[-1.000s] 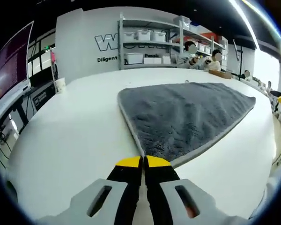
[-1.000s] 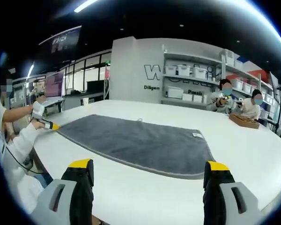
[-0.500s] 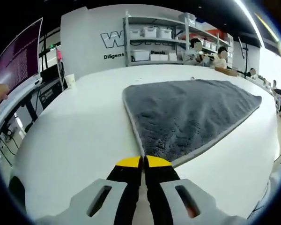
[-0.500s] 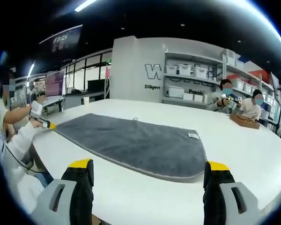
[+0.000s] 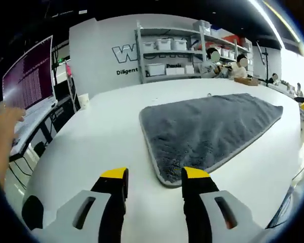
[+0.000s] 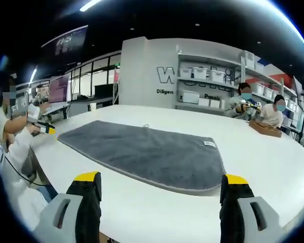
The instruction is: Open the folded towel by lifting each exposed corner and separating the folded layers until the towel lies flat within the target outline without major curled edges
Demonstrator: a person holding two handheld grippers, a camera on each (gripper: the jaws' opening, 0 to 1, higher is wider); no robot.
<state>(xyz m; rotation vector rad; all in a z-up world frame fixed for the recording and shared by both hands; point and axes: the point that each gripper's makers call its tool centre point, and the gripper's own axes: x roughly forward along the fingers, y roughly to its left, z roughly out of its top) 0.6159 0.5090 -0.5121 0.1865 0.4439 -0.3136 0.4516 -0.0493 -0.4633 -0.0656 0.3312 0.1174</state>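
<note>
Left hand-held gripper [image 5: 154, 175] stood with its yellow-tipped jaws spread apart and nothing between them, hovering just over the white round worktop [image 5: 96, 147]. Right in front of it, just beyond the jaw tips, lay the near rounded corner of the grey plush towel with a pale stitched border [image 5: 207, 129], which sat a little right of centre between the jaws, closer to the right jaw. From that corner the cloth fanned away to the far right, its long axis running off toward the far side of the worktop.

Right hand-held gripper [image 6: 159, 185] was wide open too, empty, held back from the towel's long near edge with bare worktop between. In the right gripper view the towel [image 6: 142, 152] stretched left to right across the scene, a small white label [image 6: 209, 144] near its far right corner, and the left hand-held gripper [image 6: 45, 130] sat at its far left tip.

By my reading the left one was much the nearer to a corner, so any further tidying at that end would fall to it; the towel looked spread in a single layer, edges mostly flat. No target outline could be made out on the worktop.
</note>
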